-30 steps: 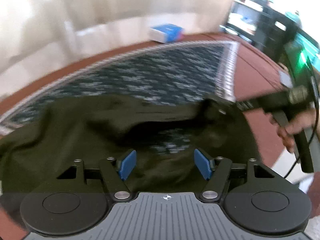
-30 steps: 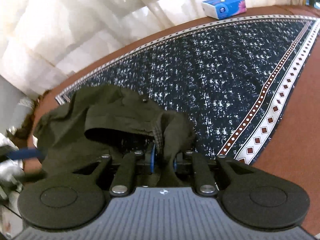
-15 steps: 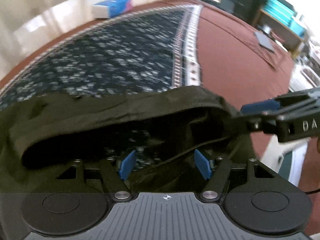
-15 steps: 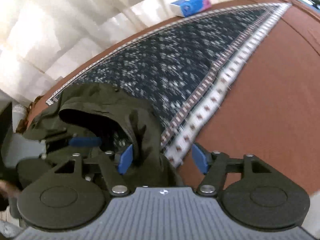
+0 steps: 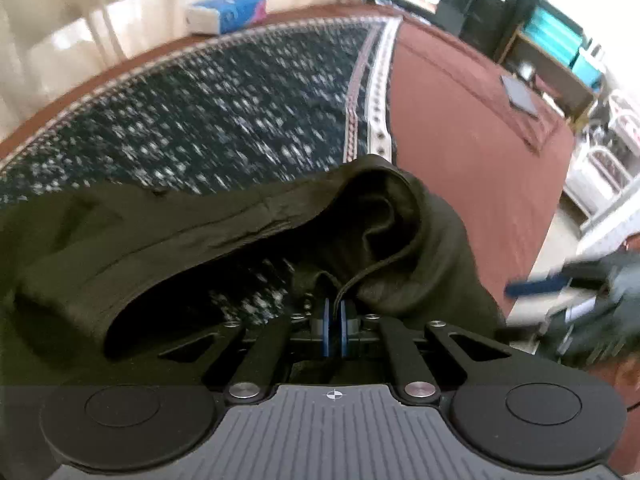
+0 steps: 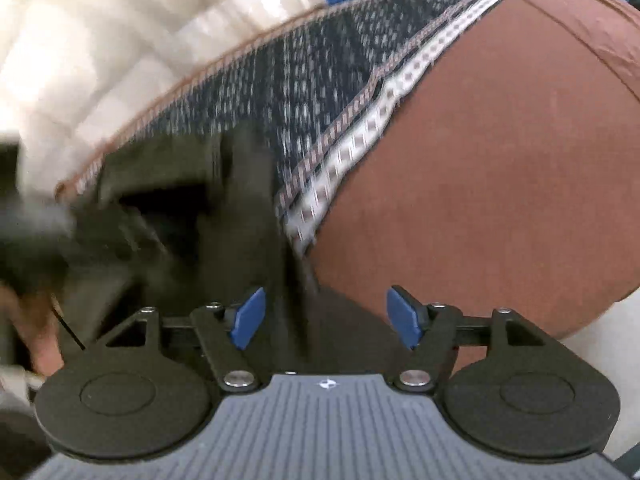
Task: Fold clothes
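A dark olive garment lies rumpled on the patterned dark blue cloth near its front edge. My left gripper is shut on a fold of the garment, with a thin cord running out of the jaws. My right gripper is open and empty, to the right of the garment, which is blurred in the right wrist view. It also shows in the left wrist view, off the table's right edge, blurred.
A blue and white tissue pack sits at the far edge by the curtain. The brown tablecloth extends right, with a dark flat object on it. Shelves stand behind.
My left gripper has closed on the garment's fold. My right gripper let go of the garment a second ago and has drawn away to the right, past the table's edge.
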Available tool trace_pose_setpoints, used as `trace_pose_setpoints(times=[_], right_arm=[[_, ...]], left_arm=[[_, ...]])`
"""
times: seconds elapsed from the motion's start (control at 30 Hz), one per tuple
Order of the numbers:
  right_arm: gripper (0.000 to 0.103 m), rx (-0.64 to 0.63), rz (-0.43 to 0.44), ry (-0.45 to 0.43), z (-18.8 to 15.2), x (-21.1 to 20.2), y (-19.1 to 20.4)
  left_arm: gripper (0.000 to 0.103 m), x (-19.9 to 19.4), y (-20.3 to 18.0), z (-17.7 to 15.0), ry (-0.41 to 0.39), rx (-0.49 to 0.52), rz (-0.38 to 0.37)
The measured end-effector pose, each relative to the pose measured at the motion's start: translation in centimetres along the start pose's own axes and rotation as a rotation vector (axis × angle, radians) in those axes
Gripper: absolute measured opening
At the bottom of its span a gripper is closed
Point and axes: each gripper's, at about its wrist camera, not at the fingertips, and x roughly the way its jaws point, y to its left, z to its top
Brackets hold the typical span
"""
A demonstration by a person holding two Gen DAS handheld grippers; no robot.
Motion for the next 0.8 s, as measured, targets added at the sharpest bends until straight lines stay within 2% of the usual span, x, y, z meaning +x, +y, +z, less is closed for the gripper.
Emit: trace_pose_setpoints(times=[0.13, 0.2, 0.27, 0.3, 0.4, 0.5, 0.6, 0.67, 0.73, 0.8], right_arm=[[0.075, -0.08, -0.041, 0.031, -1.9, 1.9, 0.4], [0.068, -0.108, -0.049, 0.035, -2.2, 2.5, 0.9], [0.006, -0.12, -0.028, 0.056, -2.0, 2.4, 1.2], [0.005, -0.085, -0.001, 0.069, -1.7, 2.1, 1.1], [0.003, -0.011, 0.072, 0.031, -1.2, -0.6, 1.7], [0.003, 0.01, 0.209, -0.033, 0.4, -4.9, 4.2], [0.003, -0.04, 0.365, -0.129, 3.8, -9.0, 8.3], [0.003, -0.12, 0.438, -0.21, 6.8, -10.8, 11.6], [0.003, -0.194, 0.488, -0.268, 9.8, -11.1, 14.5], [0.003, -0.241, 0.538, -0.29, 12.8, -9.6, 17.4]], left_arm=[[0.0, -0.2, 0.7, 0.6, -0.003, -0.024, 0.0], [0.0, -0.3, 0.6, 0.6, -0.008, -0.012, -0.008], [0.0, -0.4, 0.6, 0.5, -0.017, 0.007, -0.017], [0.0, -0.6, 0.8, 0.5, -0.027, 0.011, -0.016], [0.0, -1.6, 1.9, 0.7, -0.061, -0.002, -0.015], [0.0, -4.0, 4.1, 1.2, -0.124, -0.053, -0.025], [0.0, -8.0, 6.8, 1.9, -0.228, -0.066, 0.005], [0.0, -11.2, 9.0, 1.9, -0.308, -0.087, 0.039], [0.0, -14.5, 11.5, 1.4, -0.379, -0.127, 0.097], [0.0, -17.5, 14.1, -0.1, -0.422, -0.169, 0.178]])
